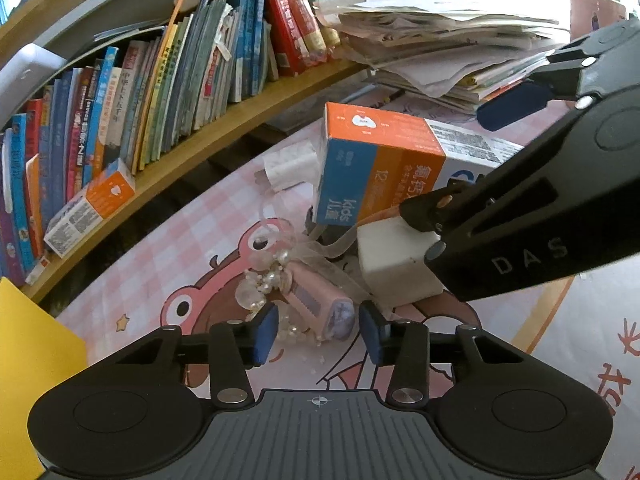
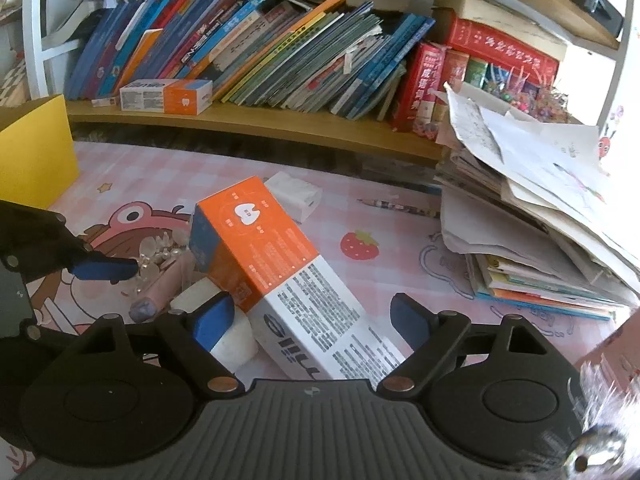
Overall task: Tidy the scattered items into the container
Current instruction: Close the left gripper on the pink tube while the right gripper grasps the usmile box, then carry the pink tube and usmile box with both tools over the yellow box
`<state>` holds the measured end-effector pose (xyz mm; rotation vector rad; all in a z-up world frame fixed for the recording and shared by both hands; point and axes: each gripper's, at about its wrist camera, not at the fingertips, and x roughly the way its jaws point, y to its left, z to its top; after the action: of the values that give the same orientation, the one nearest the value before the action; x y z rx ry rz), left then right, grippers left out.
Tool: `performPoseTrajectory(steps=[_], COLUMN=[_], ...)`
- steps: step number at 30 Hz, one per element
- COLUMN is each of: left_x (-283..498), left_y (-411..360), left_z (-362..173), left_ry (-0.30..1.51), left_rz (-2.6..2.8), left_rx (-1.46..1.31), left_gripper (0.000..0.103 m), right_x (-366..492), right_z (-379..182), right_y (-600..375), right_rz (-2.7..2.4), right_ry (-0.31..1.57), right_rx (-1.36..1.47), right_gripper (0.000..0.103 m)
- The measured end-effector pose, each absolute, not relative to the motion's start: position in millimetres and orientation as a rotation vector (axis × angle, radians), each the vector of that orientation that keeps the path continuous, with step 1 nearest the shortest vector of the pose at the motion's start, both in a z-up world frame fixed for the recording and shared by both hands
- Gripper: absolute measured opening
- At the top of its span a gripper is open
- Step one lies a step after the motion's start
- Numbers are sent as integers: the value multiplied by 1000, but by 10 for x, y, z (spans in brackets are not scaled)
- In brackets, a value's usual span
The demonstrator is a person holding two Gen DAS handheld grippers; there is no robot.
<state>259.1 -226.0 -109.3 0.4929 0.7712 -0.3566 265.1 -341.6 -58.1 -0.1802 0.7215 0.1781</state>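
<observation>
A pink tube-shaped trinket with a pearl bow [image 1: 320,308] lies on the pink checked mat. My left gripper [image 1: 318,334] straddles it, open, and I see a gap at the left pad. One of its blue pads [image 2: 104,270] shows beside the pearls in the right wrist view. An orange, blue and white box [image 2: 280,272] leans on a white block [image 2: 236,340]. My right gripper [image 2: 311,322] stands open around the box's white end, its pads apart from the sides. The yellow container [image 2: 36,152] sits at the far left.
A white tissue pack [image 2: 294,196] and a pencil [image 2: 400,206] lie farther back on the mat. A sprawling stack of papers [image 2: 540,208] fills the right. A wooden bookshelf [image 2: 260,124] runs along the back, with a second orange box [image 2: 166,96] on it.
</observation>
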Motion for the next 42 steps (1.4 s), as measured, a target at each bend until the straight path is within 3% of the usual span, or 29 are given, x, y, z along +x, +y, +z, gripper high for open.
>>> performPoseTrajectory(steps=[2, 3, 6, 9, 13, 34, 35, 36, 38, 42], left_x=[2585, 2581, 2567, 2560, 2509, 1830, 1809, 1789, 1747, 1683], left_y=[-2269, -2266, -2214, -2140, -2022, -1408, -1387, -1366, -1317, -1237], left_z=[-1095, -1089, -1050, -996, -879, -344, -332, -317, -287, -273], left_ry=[764, 766, 770, 773, 767, 721, 718, 715, 709, 708], left_rz=[-364, -373, -385, -383, -375, -295, -289, -283, -272, -251], left_rx=[498, 495, 480, 461, 425, 215, 211, 206, 194, 167], left_gripper=[38, 28, 21, 15, 13, 13, 13, 13, 13, 14], right_x=[2679, 2675, 2628, 2573, 2490, 1981, 1988, 1992, 1967, 1888], right_z=[-582, -575, -544, -519, -476, -488, -494, -492, -463, -405], right_y=[-3436, -3438, -3441, -3464, -3487, -3407, -3391, -3375, -3356, -3331], right_rz=[200, 202, 213, 226, 229, 202, 201, 205, 218, 244], right_ry=[735, 735, 726, 732, 744, 904, 903, 904, 892, 878], right_rx=[-166, -168, -181, -172, -144, -132, -140, -147, -149, -160], right_gripper=[76, 74, 64, 47, 37, 38, 40, 50, 61, 68])
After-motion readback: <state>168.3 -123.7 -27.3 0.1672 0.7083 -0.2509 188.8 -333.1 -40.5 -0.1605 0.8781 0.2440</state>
